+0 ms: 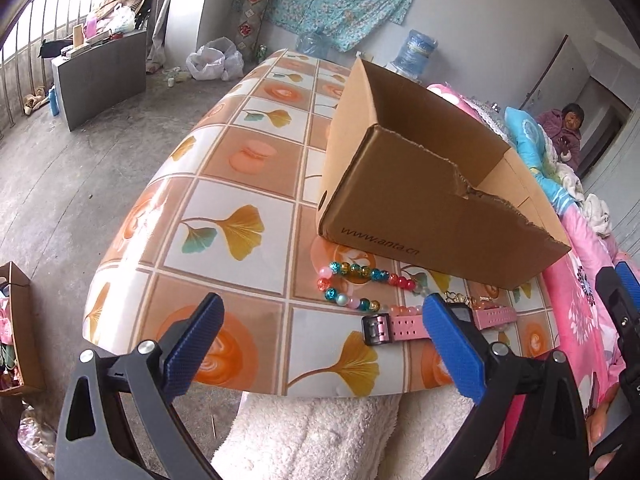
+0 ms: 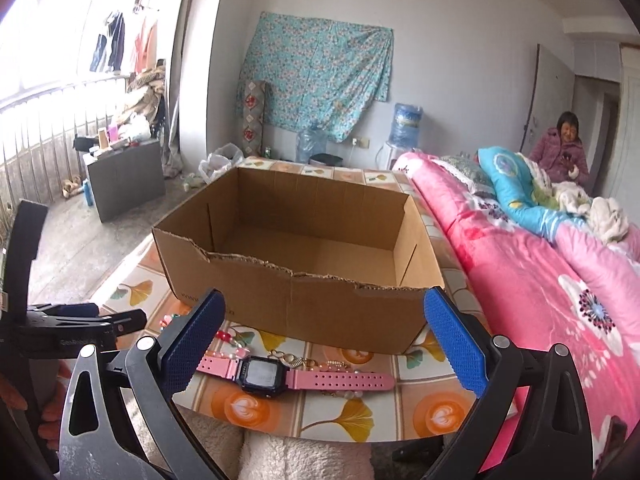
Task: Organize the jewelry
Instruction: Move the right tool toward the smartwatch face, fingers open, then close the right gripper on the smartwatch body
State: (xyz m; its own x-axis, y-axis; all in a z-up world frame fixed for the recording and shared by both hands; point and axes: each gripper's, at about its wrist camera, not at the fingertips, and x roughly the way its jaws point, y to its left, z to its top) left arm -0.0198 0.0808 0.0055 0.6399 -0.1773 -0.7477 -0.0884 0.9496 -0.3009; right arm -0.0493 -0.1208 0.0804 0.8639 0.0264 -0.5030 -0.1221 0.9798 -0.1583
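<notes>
Left gripper [image 1: 322, 322] at lower frame, blue fingers spread wide apart over the near edge of a patterned table [image 1: 224, 208]. Cardboard box [image 1: 404, 200] at centre right; just below it a bead bracelet [image 1: 356, 280] and a pink watch [image 1: 404, 326], partly hidden behind the right-hand finger.

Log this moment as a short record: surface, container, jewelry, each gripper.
surface: table with tiled leaf-pattern cloth
container: open cardboard box, torn near rim, nothing visible inside
watch: pink strap, dark face, flat on the table in front of the box
beads: colourful bead string beside the watch, outside the box
left gripper: open, holding nothing
right gripper: open, holding nothing
</notes>
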